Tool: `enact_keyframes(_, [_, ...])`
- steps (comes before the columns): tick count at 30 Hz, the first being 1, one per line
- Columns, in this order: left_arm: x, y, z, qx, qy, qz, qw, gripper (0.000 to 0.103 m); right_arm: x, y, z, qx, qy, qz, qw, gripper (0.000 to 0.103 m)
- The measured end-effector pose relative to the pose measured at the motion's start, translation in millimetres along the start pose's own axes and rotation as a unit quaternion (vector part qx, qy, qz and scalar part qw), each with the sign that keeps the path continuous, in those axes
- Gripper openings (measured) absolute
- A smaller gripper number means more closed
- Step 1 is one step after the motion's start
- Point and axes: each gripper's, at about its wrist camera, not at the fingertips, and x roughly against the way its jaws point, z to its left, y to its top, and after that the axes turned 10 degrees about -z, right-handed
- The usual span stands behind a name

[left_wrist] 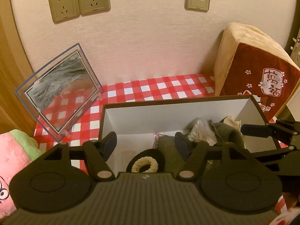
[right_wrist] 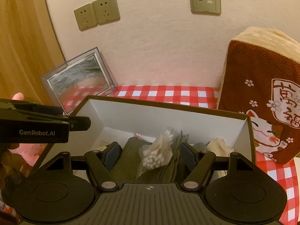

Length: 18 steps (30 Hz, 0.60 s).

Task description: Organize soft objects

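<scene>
both claws hang wide over the box, holding nothing. left claw sits above the box's left end, over a cream-and-black scrunchie. right claw sits over the middle, fingers either side of a bag of cotton swabs lying on olive cloth. cream fabric is tucked in the box's right end. the box stands on the checked desk near its back edge, just in front of the cat cushion at the right. a pink plush waits off the box's left side, outside it, so i judge the sorting not finished.

risks: the swab bag is slippery film on loose cloth, so if i close low i may pinch cloth with it and drag the pile up. the two claws are near each other, so reaching for the plush could clip them together or knock the box wall. the tilted clear frame near the desk's left edge looks easy to tip if my left claw swings wide.
</scene>
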Motion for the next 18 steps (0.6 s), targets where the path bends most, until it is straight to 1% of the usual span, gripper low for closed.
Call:
enact_keyframes(10, [29.0, -5.6, -7.6, 0.002, 0.0, -0.007, 1.0, 0.066, 28.6, -7.0, 3.0, -0.004, 0.006, -0.003, 1.0, 0.073])
enact_keyframes(18, [69.2, -18.8, -23.7, -0.004, 0.003, -0.013, 0.9999, 0.069, 72.0, -13.2, 2.0, -0.014, 0.011, -0.021, 1.0, 0.075])
